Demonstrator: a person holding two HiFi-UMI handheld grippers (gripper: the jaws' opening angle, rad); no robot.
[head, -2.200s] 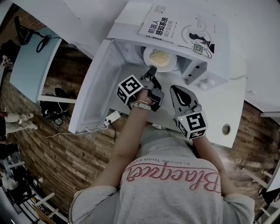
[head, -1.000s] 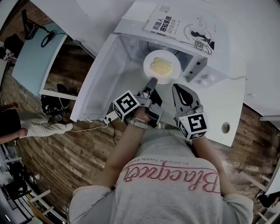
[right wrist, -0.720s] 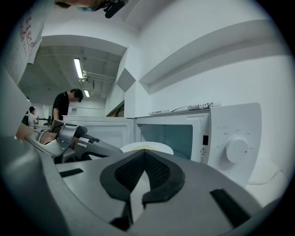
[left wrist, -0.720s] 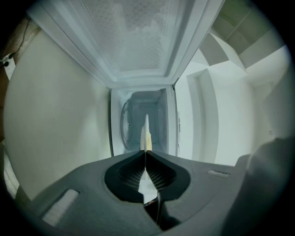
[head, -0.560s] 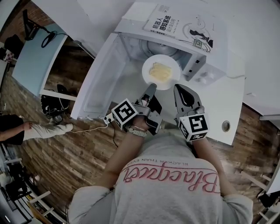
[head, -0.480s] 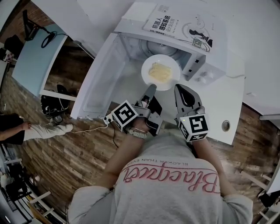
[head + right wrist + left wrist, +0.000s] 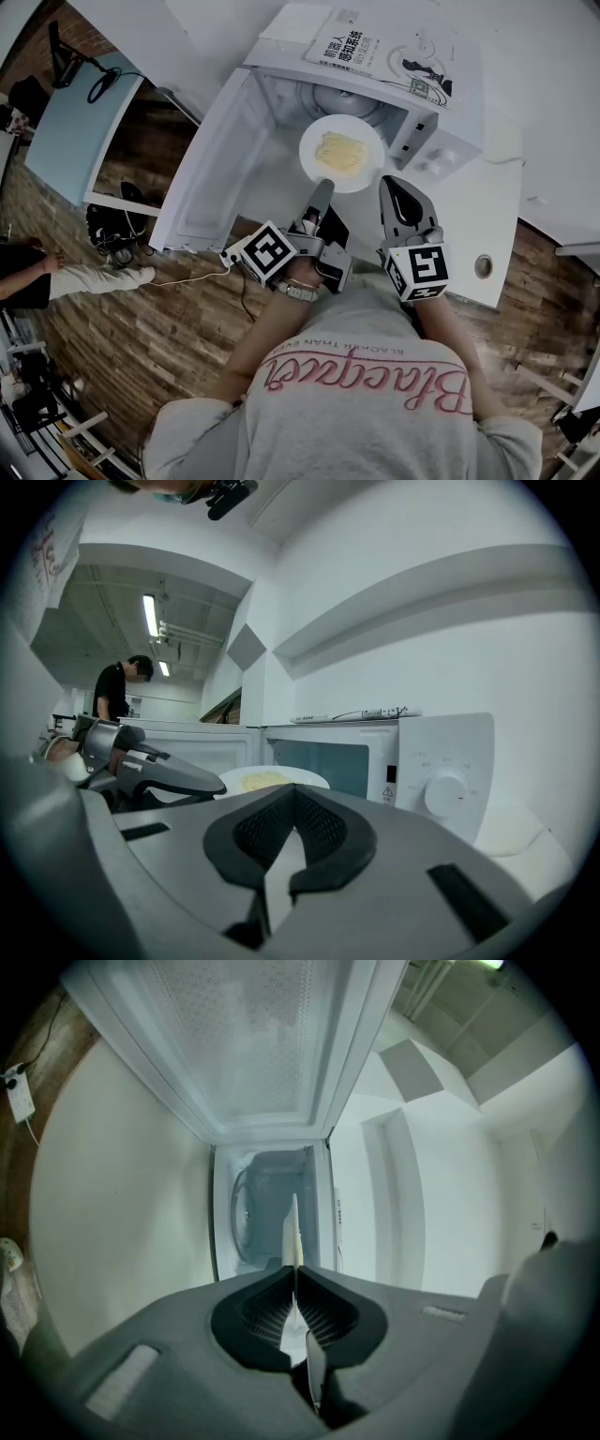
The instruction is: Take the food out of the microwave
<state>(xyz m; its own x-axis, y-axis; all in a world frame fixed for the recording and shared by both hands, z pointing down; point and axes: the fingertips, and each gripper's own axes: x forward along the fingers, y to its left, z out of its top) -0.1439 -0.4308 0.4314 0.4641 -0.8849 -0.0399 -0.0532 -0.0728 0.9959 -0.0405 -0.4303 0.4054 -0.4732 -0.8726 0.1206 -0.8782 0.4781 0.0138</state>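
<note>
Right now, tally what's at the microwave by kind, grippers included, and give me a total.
Microwave: 1
Plate: 1
Food portion: 1
Book: 1
Grippers: 2, left gripper and right gripper
Total: 6

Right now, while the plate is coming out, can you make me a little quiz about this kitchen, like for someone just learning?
1. True or false: the microwave door stands open.
2. What lies on top of the microwave? A) a book B) a cup C) a banana
3. Fill in: the plate of yellow food is pinched at its rim by the fingers of the ___ gripper.

Key: 1 true. 2 A. 3 left. The left gripper is shut on the plate's rim; the right gripper is shut and holds nothing.
</note>
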